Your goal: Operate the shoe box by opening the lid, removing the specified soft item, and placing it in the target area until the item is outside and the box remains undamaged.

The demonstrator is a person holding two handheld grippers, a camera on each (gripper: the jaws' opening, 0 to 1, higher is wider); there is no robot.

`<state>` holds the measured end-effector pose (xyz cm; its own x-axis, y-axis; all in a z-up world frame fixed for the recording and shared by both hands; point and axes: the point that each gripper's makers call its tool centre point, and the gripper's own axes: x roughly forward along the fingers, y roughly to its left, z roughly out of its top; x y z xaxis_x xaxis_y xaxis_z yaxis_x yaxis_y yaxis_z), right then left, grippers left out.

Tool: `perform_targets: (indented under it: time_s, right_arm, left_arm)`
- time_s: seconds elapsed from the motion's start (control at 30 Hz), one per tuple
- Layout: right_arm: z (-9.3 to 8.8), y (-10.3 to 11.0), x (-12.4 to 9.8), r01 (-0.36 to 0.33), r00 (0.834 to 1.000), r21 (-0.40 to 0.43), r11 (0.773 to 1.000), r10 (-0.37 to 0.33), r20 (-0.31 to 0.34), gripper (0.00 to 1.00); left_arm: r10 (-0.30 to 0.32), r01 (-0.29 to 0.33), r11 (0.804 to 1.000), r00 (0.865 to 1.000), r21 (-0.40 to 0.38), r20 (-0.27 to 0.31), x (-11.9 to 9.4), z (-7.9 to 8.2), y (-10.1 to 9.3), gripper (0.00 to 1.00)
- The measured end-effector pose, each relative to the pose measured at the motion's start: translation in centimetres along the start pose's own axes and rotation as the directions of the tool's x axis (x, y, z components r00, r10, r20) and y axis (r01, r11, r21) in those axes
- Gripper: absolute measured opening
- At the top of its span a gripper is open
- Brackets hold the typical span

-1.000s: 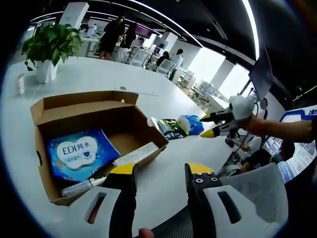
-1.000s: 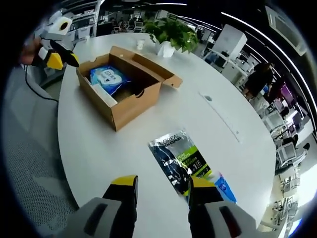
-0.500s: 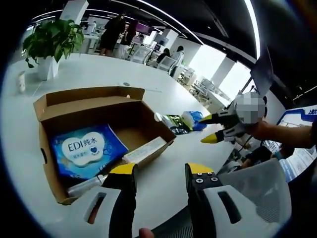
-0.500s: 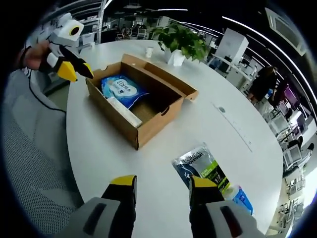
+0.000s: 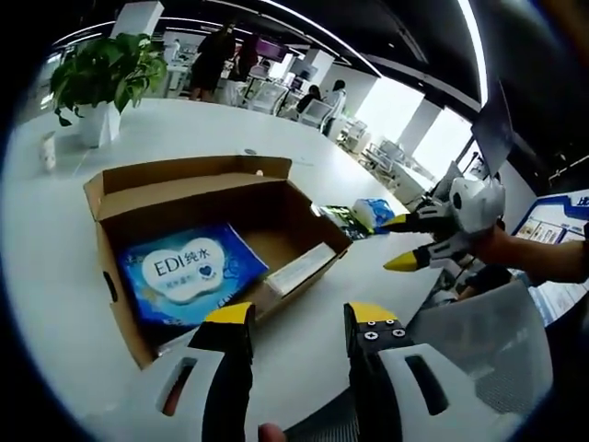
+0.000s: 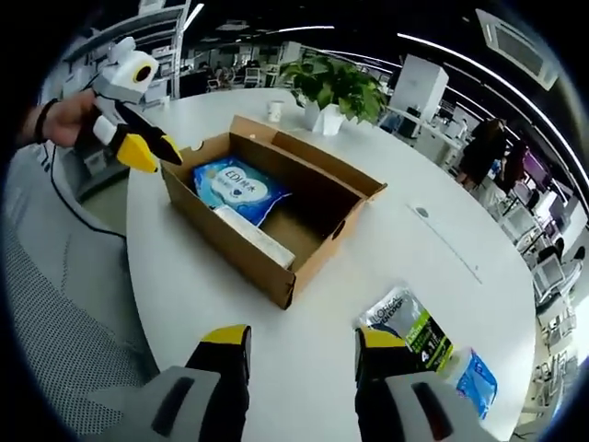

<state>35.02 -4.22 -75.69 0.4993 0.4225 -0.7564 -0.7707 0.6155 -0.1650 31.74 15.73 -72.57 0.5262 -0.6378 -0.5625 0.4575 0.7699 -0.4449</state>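
An open cardboard shoe box (image 5: 304, 224) (image 6: 239, 238) lies on the white table, lid folded back. Inside lie a blue soft pack marked EDI (image 5: 184, 274) (image 6: 237, 187) and a long pale box (image 5: 299, 267) (image 6: 253, 238). My left gripper (image 5: 287, 318) is open over the table's near edge, just short of the box; it also appears as yellow-tipped jaws (image 6: 145, 147) by the box's left corner. My right gripper (image 6: 293, 339) is open above bare table in front of the box, and shows at the right (image 5: 412, 241), open, held by a hand.
A dark green pouch (image 6: 407, 330) (image 5: 342, 216) and a blue packet (image 6: 479, 379) (image 5: 375, 211) lie on the table beyond the box. A potted plant (image 5: 97, 87) (image 6: 333, 87) and a small cup (image 6: 275, 110) stand at the far side. A mesh chair (image 5: 479, 364) sits by the edge.
Both views have drawn closer to the box, which now looks larger and more central. The right gripper has shifted left from over the pouches toward the box's front.
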Motion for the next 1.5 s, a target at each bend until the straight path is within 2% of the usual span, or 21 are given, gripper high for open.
perform_targets:
  time_s: [0.17,0.33,0.6,0.9,1.23,1.5]
  right_arm:
    - [0.3,1.4,0.2,-0.012,1.000,0.033,0.999,0.012,0.015,0.44]
    - [0.9,2.0,0.3,-0.021,0.999,0.082,0.996,0.018,0.040,0.44]
    - [3.3,2.1,0.1,-0.047,0.994,0.140,0.989,0.032,0.105,0.44]
    - [6.5,2.9,0.9,-0.092,0.986,0.136,0.986,0.071,0.152,0.43]
    - [8.9,4.0,3.0,-0.136,0.981,0.108,0.985,0.118,0.153,0.42]
    - [11.0,4.3,4.7,-0.170,0.974,0.125,0.977,0.148,0.169,0.42]
  left_arm:
    - [0.018,-0.018,1.000,1.000,0.009,-0.020,-0.5,-0.4,1.0,0.39]
    - [0.035,-0.035,0.999,0.999,0.014,-0.025,-1.2,-0.2,1.9,0.39]
    - [0.048,-0.048,0.999,0.999,-0.002,-0.017,-2.0,-0.5,2.7,0.39]
    - [0.053,-0.053,0.998,0.999,-0.032,-0.007,-2.5,-1.1,3.1,0.39]
    - [0.074,-0.072,0.995,0.997,-0.062,0.024,-4.0,-1.2,4.4,0.39]
    - [0.099,-0.096,0.993,0.994,-0.074,0.044,-5.5,-1.3,5.3,0.39]
